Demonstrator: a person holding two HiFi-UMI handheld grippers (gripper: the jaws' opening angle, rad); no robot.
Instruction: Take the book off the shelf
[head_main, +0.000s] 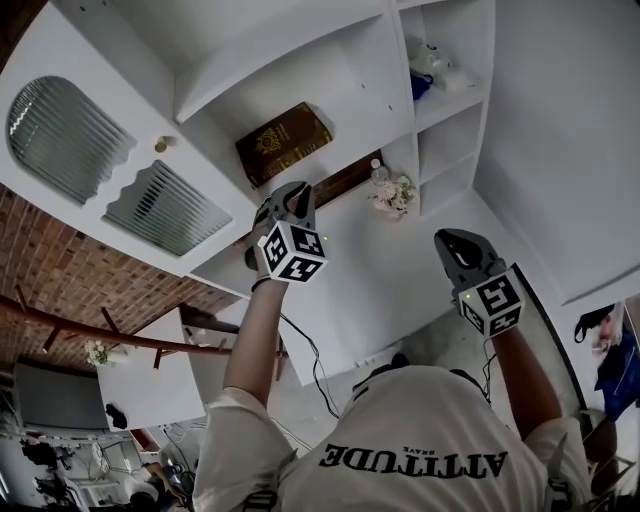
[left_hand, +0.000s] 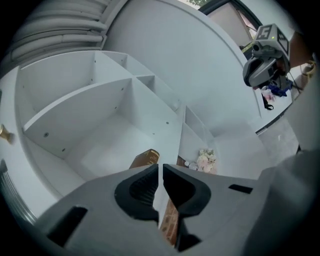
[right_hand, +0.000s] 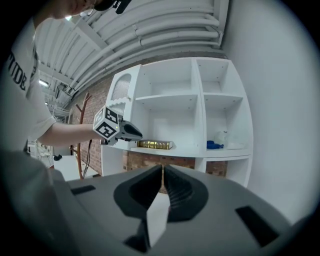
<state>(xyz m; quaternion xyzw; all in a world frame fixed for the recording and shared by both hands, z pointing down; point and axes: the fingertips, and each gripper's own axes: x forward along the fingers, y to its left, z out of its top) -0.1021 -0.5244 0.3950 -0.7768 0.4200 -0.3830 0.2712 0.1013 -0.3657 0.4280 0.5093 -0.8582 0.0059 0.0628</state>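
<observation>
**Book not yet lifted, both grippers empty**

The book (head_main: 283, 143) lies flat on the white shelf (head_main: 350, 110), in the wide middle compartment, so nothing of the task proper is done yet. My left gripper (head_main: 290, 195) hangs just in front of that compartment, close to the book but not touching it. Its jaws are pressed together with nothing between them. My right gripper (head_main: 455, 245) is further back and off to the side, well apart from the book, jaws likewise closed and holding nothing. As I judge it, everything is left to do: open the left jaws, reach in, close on the book and draw it out.

As for writing, the book's dark brown cover carries a gold emblem and its edge shows gold, but any lettering is too small for me to read. My T-shirt (head_main: 420, 440) reads "ATTITUDE" across the back; a smaller word beside it is illegible.
</observation>
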